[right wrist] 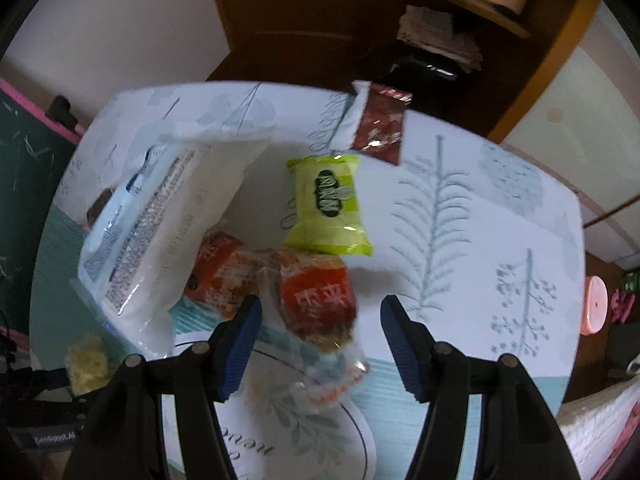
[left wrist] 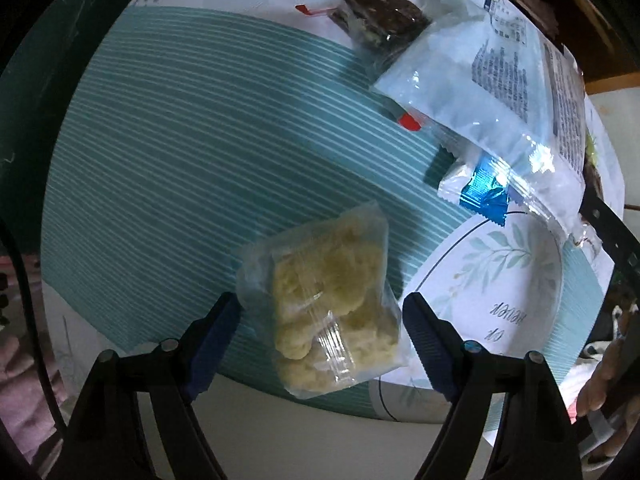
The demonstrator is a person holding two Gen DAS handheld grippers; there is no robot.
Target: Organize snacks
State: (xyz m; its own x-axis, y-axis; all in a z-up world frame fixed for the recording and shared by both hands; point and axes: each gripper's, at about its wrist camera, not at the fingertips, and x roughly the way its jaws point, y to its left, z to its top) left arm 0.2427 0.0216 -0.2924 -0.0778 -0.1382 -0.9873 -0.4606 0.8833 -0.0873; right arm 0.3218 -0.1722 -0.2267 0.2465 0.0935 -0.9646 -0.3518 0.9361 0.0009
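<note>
A clear bag of pale yellow snack (left wrist: pixel 332 312) lies on the teal striped mat (left wrist: pixel 168 168), between the open fingers of my left gripper (left wrist: pixel 320 320). A large white and blue packet (left wrist: pixel 500 92) leans over a dark brownie pack (left wrist: pixel 380 20) and a blue foil snack (left wrist: pixel 480 192). In the right wrist view, my right gripper (right wrist: pixel 320 324) is open around a red and orange wrapped snack (right wrist: pixel 316 300). A second red snack (right wrist: pixel 220 268), a green packet (right wrist: pixel 328 204) and a dark red sachet (right wrist: pixel 380 128) lie beyond. The white packet (right wrist: pixel 152 224) is at the left.
A white plate with a leaf print (left wrist: pixel 500 280) sits at the right of the mat; it also shows under my right gripper (right wrist: pixel 280 420). The round table's leaf-print cloth (right wrist: pixel 480 220) extends to the right. A wooden cabinet (right wrist: pixel 320 20) stands behind the table.
</note>
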